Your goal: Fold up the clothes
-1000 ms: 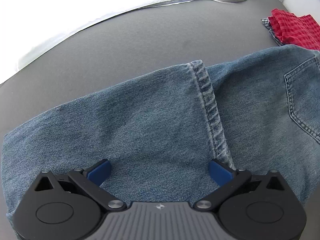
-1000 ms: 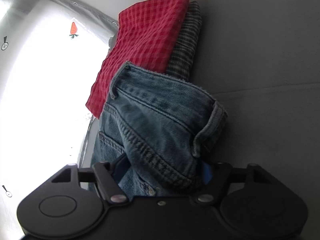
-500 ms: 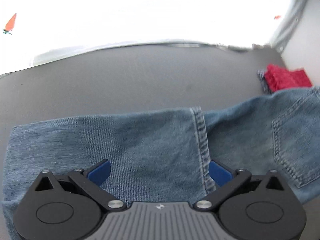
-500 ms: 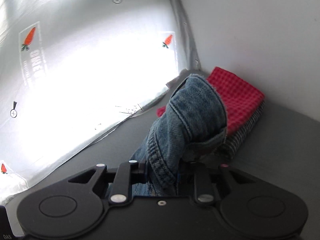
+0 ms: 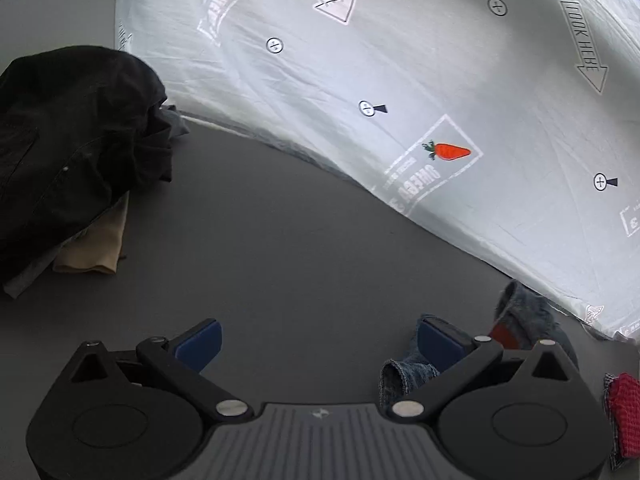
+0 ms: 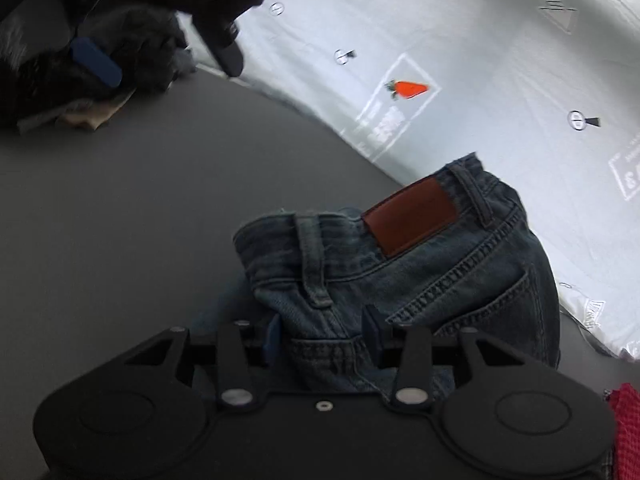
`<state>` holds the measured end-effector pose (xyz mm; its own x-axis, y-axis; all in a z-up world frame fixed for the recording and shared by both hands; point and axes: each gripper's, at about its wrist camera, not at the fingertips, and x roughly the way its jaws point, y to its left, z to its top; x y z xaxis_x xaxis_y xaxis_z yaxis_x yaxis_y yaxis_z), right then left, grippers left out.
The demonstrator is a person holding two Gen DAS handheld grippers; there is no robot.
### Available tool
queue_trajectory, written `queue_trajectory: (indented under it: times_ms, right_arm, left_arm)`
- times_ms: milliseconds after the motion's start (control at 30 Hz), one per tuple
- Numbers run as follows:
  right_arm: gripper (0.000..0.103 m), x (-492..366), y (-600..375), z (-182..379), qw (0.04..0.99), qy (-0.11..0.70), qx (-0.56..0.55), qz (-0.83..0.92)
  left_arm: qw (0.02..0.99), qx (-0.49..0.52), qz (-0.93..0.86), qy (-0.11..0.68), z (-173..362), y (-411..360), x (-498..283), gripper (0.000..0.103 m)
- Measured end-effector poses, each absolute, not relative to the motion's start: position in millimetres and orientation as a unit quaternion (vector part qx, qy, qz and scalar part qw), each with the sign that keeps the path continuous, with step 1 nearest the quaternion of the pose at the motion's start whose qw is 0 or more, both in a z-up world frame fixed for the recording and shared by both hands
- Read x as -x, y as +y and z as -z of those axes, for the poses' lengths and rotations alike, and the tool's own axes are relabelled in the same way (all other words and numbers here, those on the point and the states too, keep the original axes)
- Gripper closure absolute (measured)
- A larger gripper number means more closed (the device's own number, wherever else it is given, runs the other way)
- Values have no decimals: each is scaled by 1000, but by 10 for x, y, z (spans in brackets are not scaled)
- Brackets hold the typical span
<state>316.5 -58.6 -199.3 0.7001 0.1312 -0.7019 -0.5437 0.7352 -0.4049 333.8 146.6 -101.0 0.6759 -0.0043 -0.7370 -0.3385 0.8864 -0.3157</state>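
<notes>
The blue jeans (image 6: 420, 264) lie bunched and folded on the grey table (image 6: 120, 200), brown leather patch facing up. My right gripper (image 6: 320, 334) sits at their near edge. Its jaws are opening, with denim of the waistband and pocket between the pads, lying loose rather than pinched. My left gripper (image 5: 316, 332) hangs open over bare table with nothing between its fingers. A bit of the jeans (image 5: 524, 316) shows behind its right finger. In the right wrist view the left gripper (image 6: 160, 56) appears blurred at the top left, near the dark pile.
A heap of black clothes (image 5: 72, 140) with a beige piece (image 5: 96, 240) under it lies at the left. A folded red checked cloth (image 5: 624, 412) sits at the far right. A white printed sheet (image 5: 440, 80) hangs behind the table.
The left gripper has left the jeans leg and swung over bare table toward the black heap. The right gripper has rolled, and the jeans it held up now rest on the table.
</notes>
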Motion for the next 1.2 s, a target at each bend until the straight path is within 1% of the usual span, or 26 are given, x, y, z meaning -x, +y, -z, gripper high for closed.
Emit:
queue_trajectory:
  times_ms: [33,67,100,133,167,200,267,367,500,600,700,833,1067,1200]
  right_arm:
    - [61,-3021,-457,2084,855,334,333,-214]
    - [59,-2894,-407,2056,854,315,346,-227]
    - [51,-2819,-392,1970,855,302,347,-239]
    - [46,-2750,-381,1886,857,289,347,-248]
    - [37,-2726,-404,1803,863,282,339,-247]
    - [33,-2748,-462,1720,871,277,329,-238]
    - [32,-2850,-628,1612,883,279,323,-194]
    - [29,-3006,-939,1595,892,315,305,-111]
    - [22,-3173,-1593,1476,907,376,190,-16]
    - [20,-3165,-2102,1424,910,397,106,44]
    - [18,-3132,-2459,1441,910,402,60,83]
    - [18,-3315,-2785,1594,905,416,1,85]
    - [18,-3768,-3062,1793,905,419,-35,67]
    - [18,-4026,-3269,1872,900,426,-74,53]
  left_arm:
    - [884,229,-95,397,1058,1533,-3282,0]
    - [881,234,-93,400,1104,1579,-3236,0]
    - [879,236,-88,405,1152,1593,-3206,0]
    - [877,237,-78,411,1209,1564,-3210,0]
    - [874,237,-62,419,1270,1521,-3262,0]
    - [871,235,-44,429,1336,1460,-3360,0]
    - [866,225,-6,447,1438,1291,-3549,0]
    - [863,198,52,462,1522,986,-3753,0]
    - [860,154,96,477,1623,639,-3958,0]
    - [859,141,108,480,1669,520,-4048,0]
    - [858,143,116,480,1679,472,-4119,0]
    - [858,131,114,483,1708,380,-4281,0]
    - [851,102,103,506,1822,178,-4699,0]
    - [845,93,107,515,1885,129,-4925,0]
